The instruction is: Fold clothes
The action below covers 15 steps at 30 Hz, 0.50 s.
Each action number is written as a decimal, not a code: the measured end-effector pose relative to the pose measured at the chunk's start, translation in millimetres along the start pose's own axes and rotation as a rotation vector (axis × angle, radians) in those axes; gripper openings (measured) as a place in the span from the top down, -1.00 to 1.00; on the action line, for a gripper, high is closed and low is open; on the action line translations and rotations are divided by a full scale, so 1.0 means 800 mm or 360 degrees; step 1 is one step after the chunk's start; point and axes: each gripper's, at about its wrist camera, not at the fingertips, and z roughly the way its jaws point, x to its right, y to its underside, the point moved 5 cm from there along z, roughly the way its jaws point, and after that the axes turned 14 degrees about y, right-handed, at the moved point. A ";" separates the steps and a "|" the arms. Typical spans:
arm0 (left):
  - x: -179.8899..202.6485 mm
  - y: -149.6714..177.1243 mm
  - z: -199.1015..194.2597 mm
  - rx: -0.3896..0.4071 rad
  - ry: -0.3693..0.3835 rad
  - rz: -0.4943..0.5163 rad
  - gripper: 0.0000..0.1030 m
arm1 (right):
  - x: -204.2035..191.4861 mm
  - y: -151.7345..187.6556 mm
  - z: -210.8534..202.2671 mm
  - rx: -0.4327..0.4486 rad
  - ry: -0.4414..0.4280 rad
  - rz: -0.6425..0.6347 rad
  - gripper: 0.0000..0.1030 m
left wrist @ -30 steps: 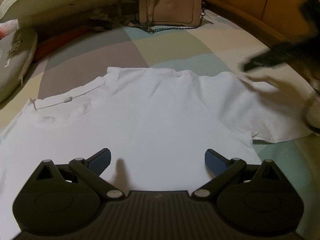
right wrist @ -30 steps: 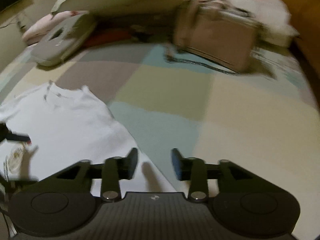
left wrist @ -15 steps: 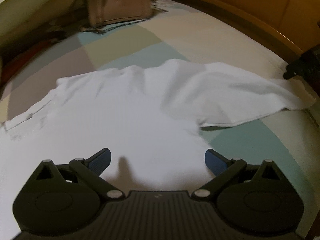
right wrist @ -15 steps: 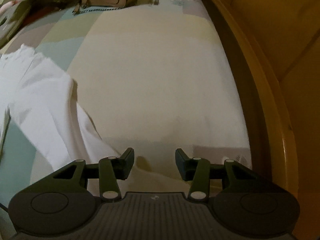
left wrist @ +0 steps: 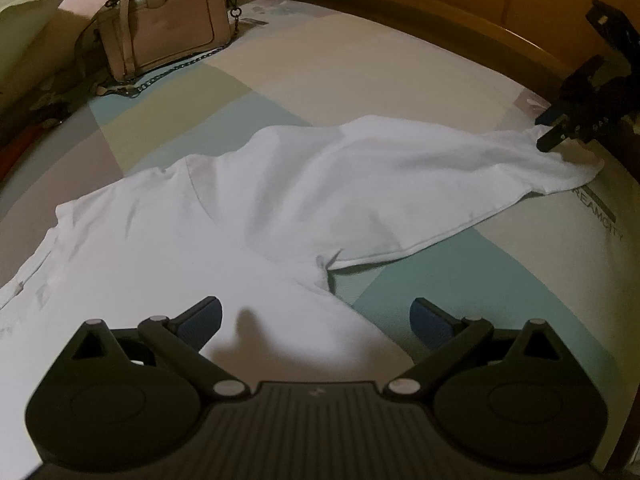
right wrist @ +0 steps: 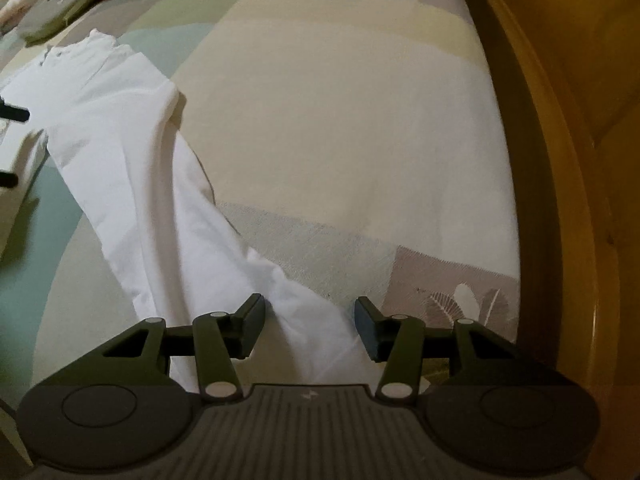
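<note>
Both cameras sit just behind their tools, tilted steeply down, close over the bed (left wrist: 360, 68). The left view faces the handbag (left wrist: 168, 28); the right view runs along the wooden bedframe (right wrist: 560, 160). Both share the white shirt (left wrist: 280, 184).

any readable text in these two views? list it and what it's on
"REAMCITY" on the bedsheet, running along a grey strip by the sleeve end of the white shirt; a letter before it may be hidden under the cloth.
Small mark on the left gripper body, and one on the right gripper body: a logo, not letters.
Handbag: no text readable.
Leaf print on the sheet in the right view: a picture, no words.
</note>
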 end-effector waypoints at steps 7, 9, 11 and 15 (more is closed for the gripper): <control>0.002 -0.007 -0.001 0.0014 0.0010 0.0015 -0.93 | 0.009 -0.007 -0.020 0.0028 0.0111 0.0125 0.79; 0.001 -0.008 -0.002 0.0013 0.0007 0.0017 -0.93 | 0.021 -0.007 -0.023 0.0041 0.0161 0.0167 0.79; -0.001 -0.008 -0.003 0.0011 0.0004 0.0020 -0.93 | 0.031 -0.009 -0.026 0.0051 0.0192 0.0205 0.79; -0.002 -0.009 -0.006 0.0020 0.0006 -0.0001 -0.93 | 0.041 -0.015 -0.035 0.0091 0.0416 0.0247 0.69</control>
